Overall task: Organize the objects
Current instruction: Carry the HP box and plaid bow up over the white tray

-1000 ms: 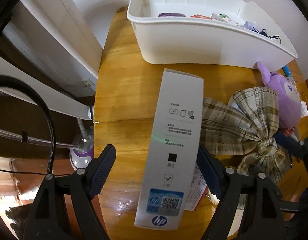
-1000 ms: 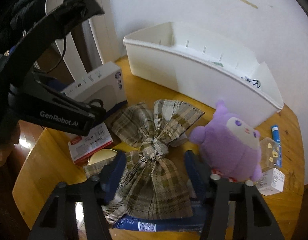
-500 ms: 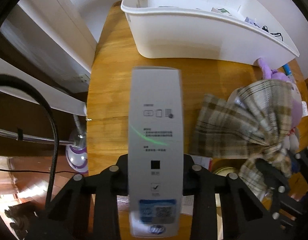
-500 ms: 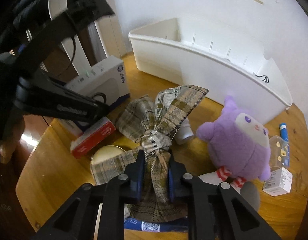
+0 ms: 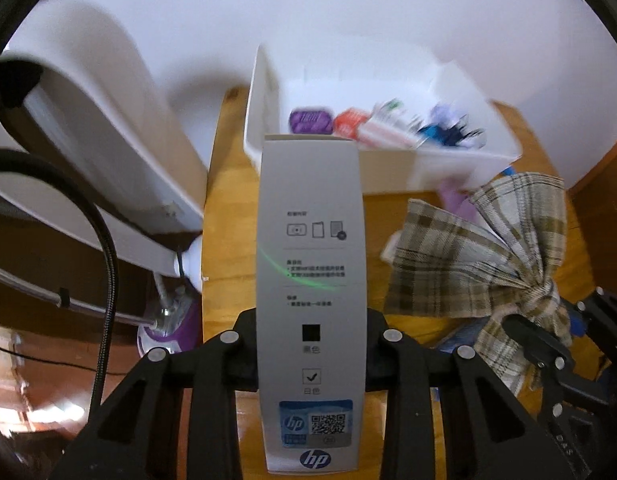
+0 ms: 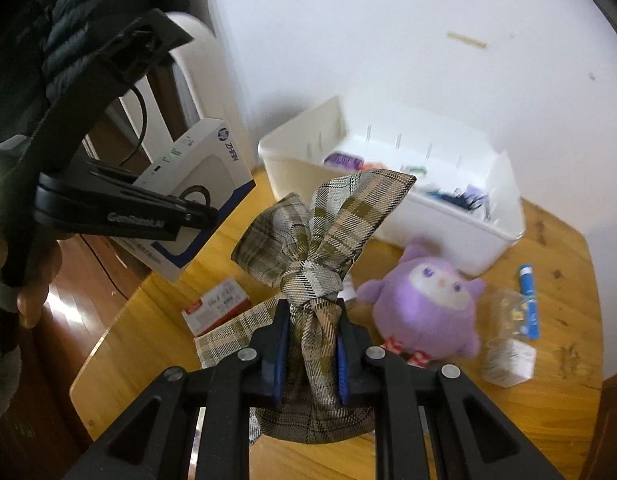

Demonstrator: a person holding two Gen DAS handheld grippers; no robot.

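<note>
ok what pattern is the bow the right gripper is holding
Beige and brown plaid on the bow, clearest in the right wrist view.

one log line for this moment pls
left claw: shut on hp box | right claw: shut on plaid bow | both lifted

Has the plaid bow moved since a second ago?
Yes. The plaid bow has come up off the wooden table, clamped in the right gripper, and now hangs in front of the white bin.

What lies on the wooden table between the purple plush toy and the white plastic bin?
In the right wrist view, only bare wooden table separates the purple plush toy from the white plastic bin.
</note>
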